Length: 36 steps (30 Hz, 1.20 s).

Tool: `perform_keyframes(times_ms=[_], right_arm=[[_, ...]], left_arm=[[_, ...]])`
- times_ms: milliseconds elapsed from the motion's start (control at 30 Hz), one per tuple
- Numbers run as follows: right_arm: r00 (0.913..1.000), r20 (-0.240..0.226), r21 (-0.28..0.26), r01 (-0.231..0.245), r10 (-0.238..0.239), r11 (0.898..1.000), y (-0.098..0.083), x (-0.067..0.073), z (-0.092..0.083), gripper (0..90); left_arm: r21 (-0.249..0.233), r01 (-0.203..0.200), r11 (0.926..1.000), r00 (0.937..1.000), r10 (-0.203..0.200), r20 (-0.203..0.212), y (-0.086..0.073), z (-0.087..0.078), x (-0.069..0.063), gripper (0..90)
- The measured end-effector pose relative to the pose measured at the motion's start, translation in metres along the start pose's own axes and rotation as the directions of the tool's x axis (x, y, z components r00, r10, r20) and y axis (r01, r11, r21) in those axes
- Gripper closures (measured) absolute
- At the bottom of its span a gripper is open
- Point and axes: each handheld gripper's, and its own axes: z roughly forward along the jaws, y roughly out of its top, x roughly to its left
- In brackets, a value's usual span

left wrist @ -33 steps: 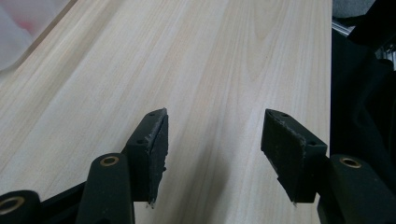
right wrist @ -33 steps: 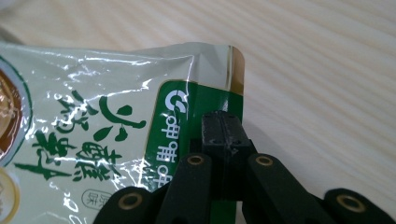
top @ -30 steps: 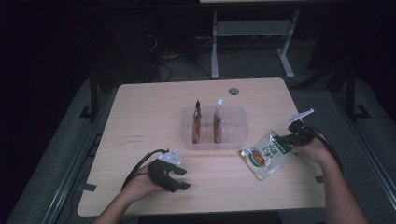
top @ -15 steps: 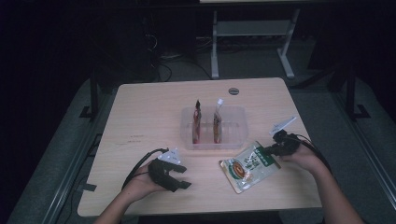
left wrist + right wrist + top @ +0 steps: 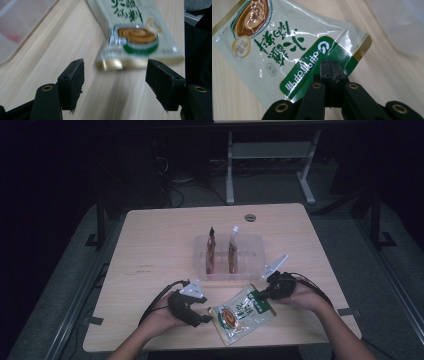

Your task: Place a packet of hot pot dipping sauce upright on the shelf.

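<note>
A pale green food pouch (image 5: 241, 313) lies flat near the table's front edge, printed with a bowl picture and green characters (image 5: 274, 50). My right gripper (image 5: 263, 294) is shut on its dark green top corner, the pads (image 5: 325, 68) clamped over the foil. My left gripper (image 5: 202, 310) rests on the table to the pouch's left. Its jaws have just been opening and stand wide, with the pouch's bottom edge (image 5: 135, 35) just ahead of the tips and untouched by either pad (image 5: 75, 72).
A clear plastic tray (image 5: 200, 265) stands behind the pouch at mid-table, holding two slim packets upright (image 5: 211, 252) (image 5: 232, 251). Its wall (image 5: 15, 27) lies off to the left in the left gripper view. A round grommet (image 5: 250, 217) sits near the table's far edge.
My right hand has dragged the pouch leftward along the table's front, from the right side up to the left gripper. The left hand has stayed in place.
</note>
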Motion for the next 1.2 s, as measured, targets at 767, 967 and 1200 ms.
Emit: perform_keyframes(times_ms=[767, 967, 1200], right_arm=[[0.9938, 0.033, -0.134, -0.101, 0.106, 0.986, -0.011, 0.023, -0.022, 52.5], [0.9897, 0.011, -0.161, -0.139, 0.143, 0.977, -0.012, 0.019, -0.022, 38.3], [0.9885, -0.023, -0.136, -0.151, 0.149, 0.979, -0.010, 0.017, -0.014, 33.4]], left_arm=[[0.046, 0.001, 0.9990, 0.9995, -0.002, 0.030, 0.008, 0.030, -0.011, 47.0], [0.053, 0.003, 0.9986, 1.0000, -0.003, -0.007, 0.011, 0.032, -0.014, 66.3], [0.030, 0.010, 0.9995, 0.9994, -0.011, 0.033, 0.011, 0.030, -0.012, 87.0]])
